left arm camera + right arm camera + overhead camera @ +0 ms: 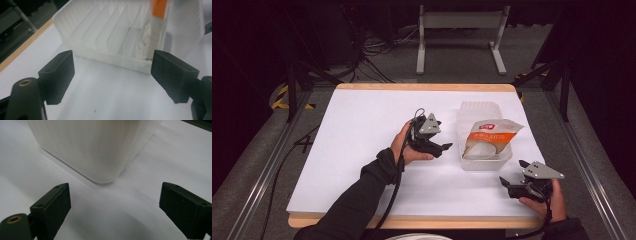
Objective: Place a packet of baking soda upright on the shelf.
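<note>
Left gripper spread, empty, just left of my clear plastic container on the counter; right gripper likewise spread. Container judged light, thin-walled, slippery; orange-labelled pouch inside, soft. Grip rim.

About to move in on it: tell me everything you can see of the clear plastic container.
The clear plastic container is a translucent, ribbed rectangular tub with rounded corners, open-topped and upright on the white table, right of centre. A white-and-orange bag lies tilted inside, its top overhanging the right rim. Both grippers are near but apart from it.
</note>
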### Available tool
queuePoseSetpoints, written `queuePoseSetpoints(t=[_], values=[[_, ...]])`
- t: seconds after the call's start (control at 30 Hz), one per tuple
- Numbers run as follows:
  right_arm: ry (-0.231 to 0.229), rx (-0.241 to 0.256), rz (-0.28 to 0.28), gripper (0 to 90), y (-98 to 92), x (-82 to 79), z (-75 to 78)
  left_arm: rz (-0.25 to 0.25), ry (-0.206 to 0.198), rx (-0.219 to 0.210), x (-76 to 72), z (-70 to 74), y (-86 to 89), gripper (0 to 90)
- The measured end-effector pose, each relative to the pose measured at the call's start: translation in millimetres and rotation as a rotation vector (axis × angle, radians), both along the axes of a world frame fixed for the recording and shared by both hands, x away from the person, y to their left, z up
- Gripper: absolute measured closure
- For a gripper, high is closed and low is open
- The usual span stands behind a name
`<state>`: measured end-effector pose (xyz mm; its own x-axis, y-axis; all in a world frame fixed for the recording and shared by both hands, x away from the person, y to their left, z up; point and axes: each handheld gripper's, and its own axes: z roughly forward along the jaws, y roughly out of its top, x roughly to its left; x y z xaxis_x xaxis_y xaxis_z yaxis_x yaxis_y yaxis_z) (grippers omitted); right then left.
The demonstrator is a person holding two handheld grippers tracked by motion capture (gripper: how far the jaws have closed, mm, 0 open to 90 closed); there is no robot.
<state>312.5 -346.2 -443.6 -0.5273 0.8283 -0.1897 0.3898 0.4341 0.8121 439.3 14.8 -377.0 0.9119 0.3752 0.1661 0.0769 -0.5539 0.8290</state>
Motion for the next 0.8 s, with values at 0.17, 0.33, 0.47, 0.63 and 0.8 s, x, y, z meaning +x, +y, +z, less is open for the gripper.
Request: queuePoseSetpoints(t=[0.17,0.33,0.47,0.63,0.8], values=[[-0.002,0.000,0.000,10.9,0.0,-0.1,0.0,0.038,0.025,0.006,-1.6,-1.8,16.8,12.3],[-0.005,0.003,0.000,10.8,-0.2,-0.4,0.2,0.049,-0.024,0.061,-10.8,-5.1,33.0,9.7],[-0.007,0.000,0.002,10.9,-0.1,-0.6,0.2,0.044,-0.047,0.045,-17.8,-4.6,47.1,8.7],[-0.009,0.001,0.002,10.9,-0.1,-0.9,0.4,0.059,-0.090,0.043,-26.1,-1.7,70.2,8.0],[-0.008,0.000,0.002,10.9,0.8,-1.5,0.8,0.077,-0.102,0.067,-33.7,-3.4,93.1,7.5]])
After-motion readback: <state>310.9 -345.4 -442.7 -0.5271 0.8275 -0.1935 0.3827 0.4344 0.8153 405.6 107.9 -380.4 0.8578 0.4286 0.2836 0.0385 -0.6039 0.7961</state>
